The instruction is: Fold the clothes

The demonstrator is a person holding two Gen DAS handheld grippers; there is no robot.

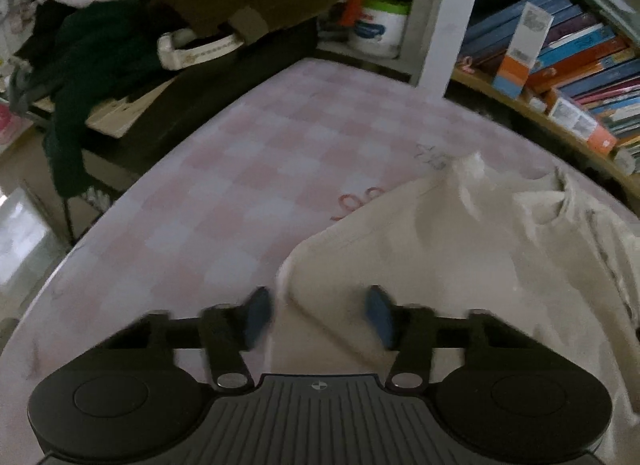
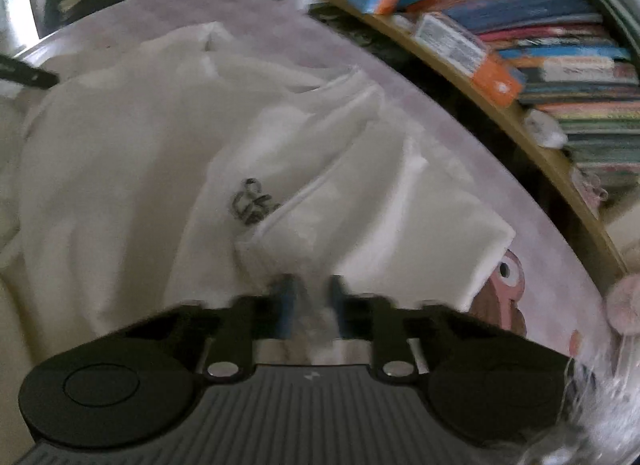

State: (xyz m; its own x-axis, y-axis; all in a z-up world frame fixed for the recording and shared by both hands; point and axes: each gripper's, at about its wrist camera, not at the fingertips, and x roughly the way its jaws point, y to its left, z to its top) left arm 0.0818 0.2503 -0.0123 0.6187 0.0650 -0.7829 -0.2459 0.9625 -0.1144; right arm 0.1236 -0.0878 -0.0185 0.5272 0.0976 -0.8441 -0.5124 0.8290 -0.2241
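The right gripper [image 2: 310,305] is pinched narrow on a bunched fold of a white garment [image 2: 132,169], near its lower right corner, with cloth visibly caught between the blurred blue pads [image 2: 286,299]. The left gripper [image 1: 318,315] stands partly open, its pads on either side of the garment's near left corner without pressing on it. The garment lies crumpled across a pink-and-white checked bed sheet [image 1: 224,169], with small black lettering [image 2: 250,203] showing on its front and a raised ridge of fabric running toward the far edge. A likely risk is that the right grip has taken only a thin pinch, so the cloth could slip out when pulled; the left pads might also close on one layer or miss the corner, leaving the fold crooked. Beyond the bed, a curved wooden shelf [image 2: 520,121] holds a packed row of books [image 2: 552,45] and boxes. In the left view a white tub [image 1: 378,31] sits in a white shelf compartment; its contents cannot be seen. Dark clothes [image 1: 92,61] are heaped at far left.
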